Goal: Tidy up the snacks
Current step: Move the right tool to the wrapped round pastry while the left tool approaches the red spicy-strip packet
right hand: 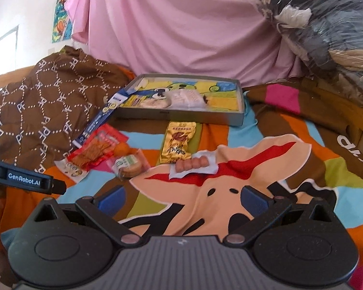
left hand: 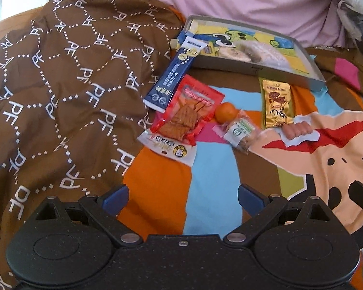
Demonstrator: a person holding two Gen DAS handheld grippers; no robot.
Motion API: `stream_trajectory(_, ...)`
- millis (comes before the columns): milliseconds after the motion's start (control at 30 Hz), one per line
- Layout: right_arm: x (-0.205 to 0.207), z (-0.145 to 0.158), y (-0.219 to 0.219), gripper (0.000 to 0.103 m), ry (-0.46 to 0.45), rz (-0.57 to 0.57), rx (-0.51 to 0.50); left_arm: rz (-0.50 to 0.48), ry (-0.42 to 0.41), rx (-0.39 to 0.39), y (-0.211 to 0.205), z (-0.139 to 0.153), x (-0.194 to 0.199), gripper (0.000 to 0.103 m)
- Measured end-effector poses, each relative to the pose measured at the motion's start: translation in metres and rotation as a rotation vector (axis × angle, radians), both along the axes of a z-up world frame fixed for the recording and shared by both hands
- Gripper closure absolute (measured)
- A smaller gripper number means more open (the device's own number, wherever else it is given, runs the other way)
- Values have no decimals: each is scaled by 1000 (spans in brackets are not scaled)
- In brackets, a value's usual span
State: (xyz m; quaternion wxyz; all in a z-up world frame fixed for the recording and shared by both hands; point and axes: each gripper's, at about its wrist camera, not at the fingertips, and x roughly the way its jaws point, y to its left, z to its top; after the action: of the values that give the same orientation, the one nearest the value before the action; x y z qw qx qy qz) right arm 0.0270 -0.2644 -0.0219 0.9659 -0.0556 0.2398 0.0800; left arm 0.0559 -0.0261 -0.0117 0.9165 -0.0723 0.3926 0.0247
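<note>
Each hand-held gripper, left [left hand: 182, 194] and right [right hand: 182, 197], is held open and empty above the bed [right hand: 290, 169]. A few snacks [right hand: 179, 99] are seen in the tray [right hand: 181, 117]; several packets [left hand: 277, 105] are left outside.

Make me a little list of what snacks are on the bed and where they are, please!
surface: cartoon bedsheet
box: grey tray, already holding pale wrapped snacks
blue packet: leaning on the tray's left corner
red packet: lying on a white packet
orange: beside the red packet
biscuit pack: in front of the orange
gold packet: in front of the tray
sausages: touching the gold packet
left gripper: open, empty
right gripper: open, empty
</note>
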Motion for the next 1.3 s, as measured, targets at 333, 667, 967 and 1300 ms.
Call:
stream_trajectory(333, 5, -10, 3, 0, 44, 13, -2, 3, 21, -10, 2, -4, 3, 6)
stream_trajectory(667, 12, -19, 5, 0, 83, 18, 8, -8, 28, 5, 4, -6, 7, 6)
stream_trajectory(967, 16, -22, 5, 0, 94, 17, 18, -63, 30, 85, 1, 1, 16, 6)
stream_trajectory(1300, 28, -29, 11, 0, 96, 56, 49, -186, 88, 199, 10, 15, 57, 6)
